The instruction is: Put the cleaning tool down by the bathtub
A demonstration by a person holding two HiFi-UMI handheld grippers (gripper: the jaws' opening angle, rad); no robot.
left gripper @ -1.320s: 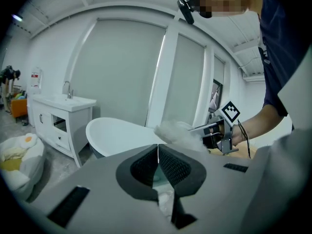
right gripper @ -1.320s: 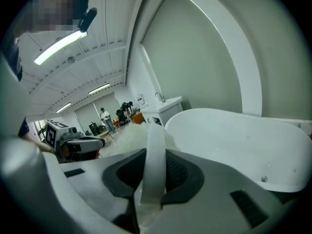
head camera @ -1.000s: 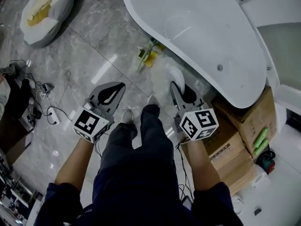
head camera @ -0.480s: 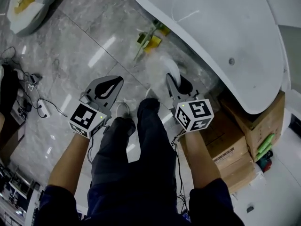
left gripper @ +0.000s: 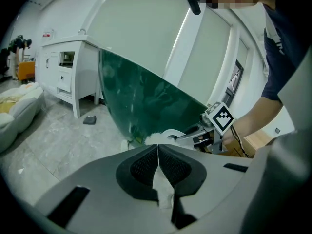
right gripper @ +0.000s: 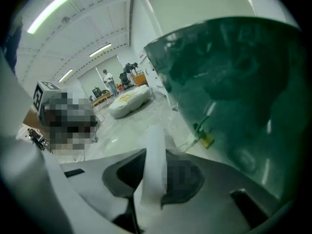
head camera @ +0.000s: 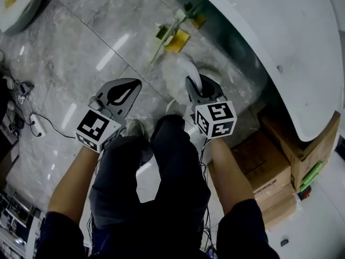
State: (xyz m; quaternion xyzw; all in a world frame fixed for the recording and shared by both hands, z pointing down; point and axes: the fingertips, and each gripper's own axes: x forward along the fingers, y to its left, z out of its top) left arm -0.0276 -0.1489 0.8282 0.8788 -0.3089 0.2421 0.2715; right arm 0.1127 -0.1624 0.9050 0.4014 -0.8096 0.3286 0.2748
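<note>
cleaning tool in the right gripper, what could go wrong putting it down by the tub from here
1. The tool, clamped in the right gripper, hangs close to the tub; it might knock the tub's side.
2. A yellow and green item lies on the floor just ahead, so the tool could land on it.
3. The person's shoe is near; the tool may end up underfoot.

Both forearms extended, angled downward. Left gripper (head camera: 128,86) jaws together, empty. Right gripper (head camera: 193,85) jaws clamped on cleaning tool (head camera: 177,72).
</note>
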